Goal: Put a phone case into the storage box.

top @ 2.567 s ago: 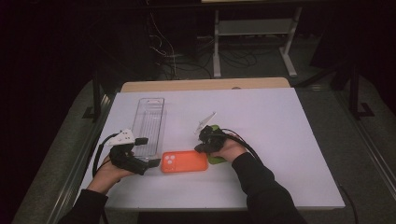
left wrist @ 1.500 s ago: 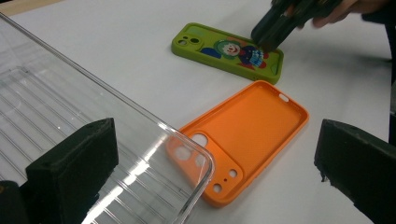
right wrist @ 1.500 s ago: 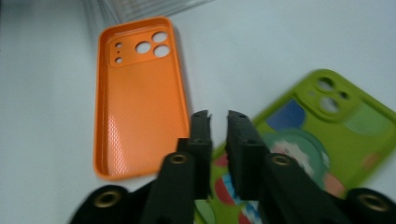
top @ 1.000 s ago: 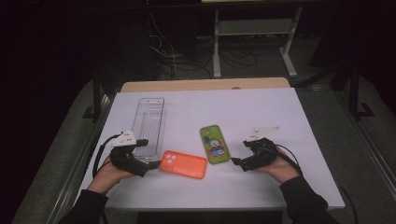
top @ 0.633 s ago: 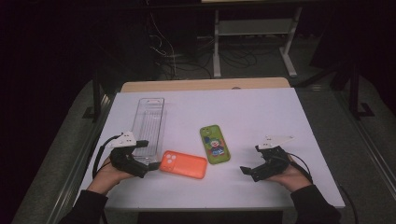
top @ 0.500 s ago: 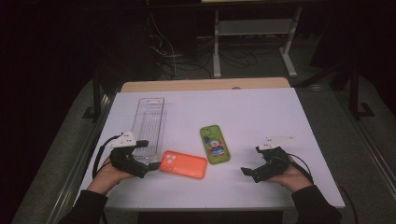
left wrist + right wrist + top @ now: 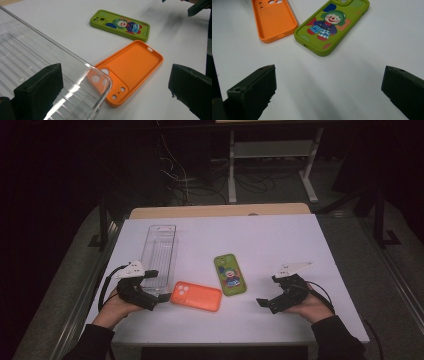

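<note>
At the near edge of the white tabletop, the left hand-held gripper rests with its jaws spread wide and holding nothing; one jaw sits at the near end of a clear plastic tray, and the orange phone case lies just beyond the gap between them. Judging by that stance, the case is the next thing to be picked up, and the tray beside it looks like the place where it would go. On the opposite side, the right hand-held gripper is likewise wide open and empty, well apart from both cases, as if parked out of the way.

The orange phone case lies open side up, its hollow and camera cut-outs showing, with its long axis running across the tabletop and the camera end turned toward the left hand-held gripper and touching or nearly touching the tray's corner. The green phone case, printed with a clown, lies printed side up just beyond the orange one's far end, its long axis running away from the person and its camera end pointing to the far side. The tray also runs lengthwise away from the person.
</note>
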The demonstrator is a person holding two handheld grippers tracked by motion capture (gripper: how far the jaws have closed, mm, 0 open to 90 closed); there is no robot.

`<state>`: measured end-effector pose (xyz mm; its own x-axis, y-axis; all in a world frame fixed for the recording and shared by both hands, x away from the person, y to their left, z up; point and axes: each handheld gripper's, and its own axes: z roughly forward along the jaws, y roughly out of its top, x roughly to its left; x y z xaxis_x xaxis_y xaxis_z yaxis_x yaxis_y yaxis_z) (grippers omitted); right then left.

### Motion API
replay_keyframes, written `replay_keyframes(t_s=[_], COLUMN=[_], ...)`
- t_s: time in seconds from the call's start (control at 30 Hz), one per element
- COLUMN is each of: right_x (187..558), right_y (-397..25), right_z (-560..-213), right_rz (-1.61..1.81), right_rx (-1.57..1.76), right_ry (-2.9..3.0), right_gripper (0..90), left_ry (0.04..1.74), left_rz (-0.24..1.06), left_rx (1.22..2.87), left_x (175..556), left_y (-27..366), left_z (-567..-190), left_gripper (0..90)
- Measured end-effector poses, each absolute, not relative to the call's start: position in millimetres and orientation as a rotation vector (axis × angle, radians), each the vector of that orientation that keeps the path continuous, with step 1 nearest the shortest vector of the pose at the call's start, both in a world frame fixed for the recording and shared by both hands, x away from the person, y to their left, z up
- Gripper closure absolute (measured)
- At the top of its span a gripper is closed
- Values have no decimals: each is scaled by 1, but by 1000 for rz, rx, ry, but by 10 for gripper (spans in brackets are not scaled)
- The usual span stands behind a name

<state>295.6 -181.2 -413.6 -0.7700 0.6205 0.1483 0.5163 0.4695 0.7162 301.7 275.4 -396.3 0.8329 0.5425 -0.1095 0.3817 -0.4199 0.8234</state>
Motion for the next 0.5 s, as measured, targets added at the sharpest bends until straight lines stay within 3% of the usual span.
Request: replay_keyframes(t_s=[0.5], right_x=[315], right_y=[-159], right_z=[-387], right_rz=[1221], right_rx=[927], right_ry=[2580], right_gripper=[0], left_ry=[681], left_rz=[213], left_rx=[2050], left_x=[302], left_y=[272], left_z=[-394], left_gripper=[0])
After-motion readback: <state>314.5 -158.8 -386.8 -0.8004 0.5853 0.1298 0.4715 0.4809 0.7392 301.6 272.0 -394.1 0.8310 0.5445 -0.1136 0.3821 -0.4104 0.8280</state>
